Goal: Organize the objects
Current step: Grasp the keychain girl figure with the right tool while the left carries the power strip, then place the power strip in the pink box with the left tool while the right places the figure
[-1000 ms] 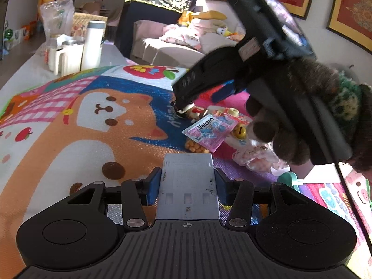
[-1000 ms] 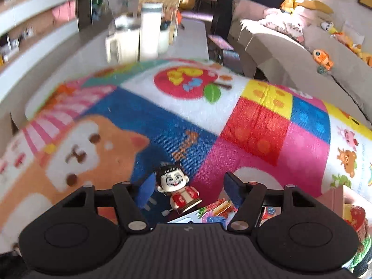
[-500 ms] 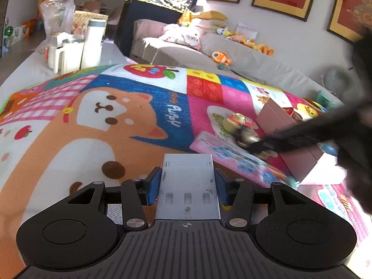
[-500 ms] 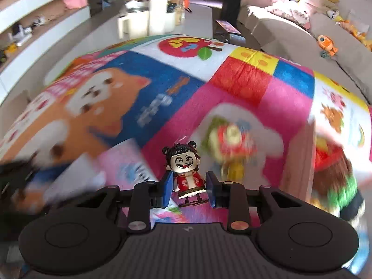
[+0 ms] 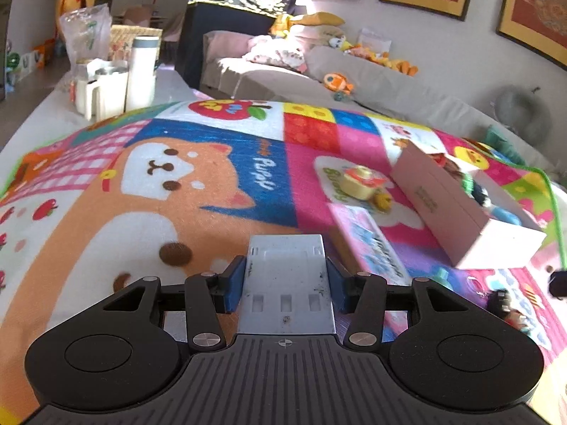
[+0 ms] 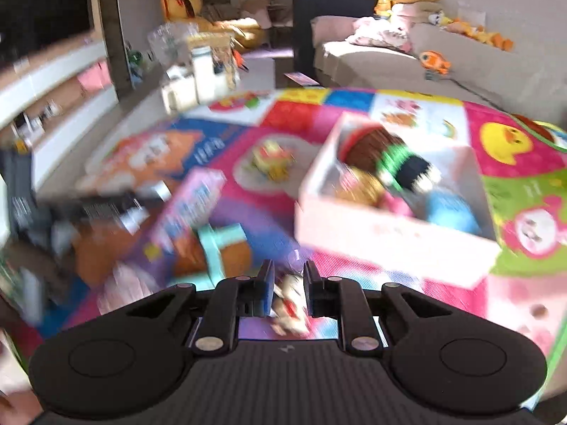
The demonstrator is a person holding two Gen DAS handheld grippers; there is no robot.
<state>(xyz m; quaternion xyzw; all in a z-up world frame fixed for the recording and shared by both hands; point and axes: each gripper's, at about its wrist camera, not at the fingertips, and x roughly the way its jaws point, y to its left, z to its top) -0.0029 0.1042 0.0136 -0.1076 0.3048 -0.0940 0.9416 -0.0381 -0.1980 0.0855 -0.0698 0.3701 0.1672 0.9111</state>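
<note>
Right claw [image 6: 287,292]: jaws together, clamped on a small figurine [image 6: 288,306] with red clothing; detail lost to motion blur. The figurine sits low centre of the right wrist view, between the blue pads, clear of the mat.

Key relation: the open pink box [image 6: 386,226] lies up and to the right of the right claw in its own view, near wall just beyond the fingertips, long axis running from lower right toward upper left of the frame. It already holds a brown knitted toy [image 6: 375,148] and a blue item [image 6: 448,209], so free space looks tight near the front wall. Judgement: the right hand is the nearer one and the carry should end over that box.

Left claw [image 5: 285,276]: jaws part-way apart, gripping a flat grey plate [image 5: 287,283] between the blue pads, pointed down at the patterned mat [image 5: 177,212]. In its view the box sits at middle right, and the right claw's figurine shows small at the far right edge, below the box's near corner.

Loose on the mat: a pink snack packet [image 5: 372,244] and a yellow-and-red toy [image 5: 361,180], both left of the box.

Right hand pose: angled down and forward; the heavy blur fits a fast sweep.
</note>
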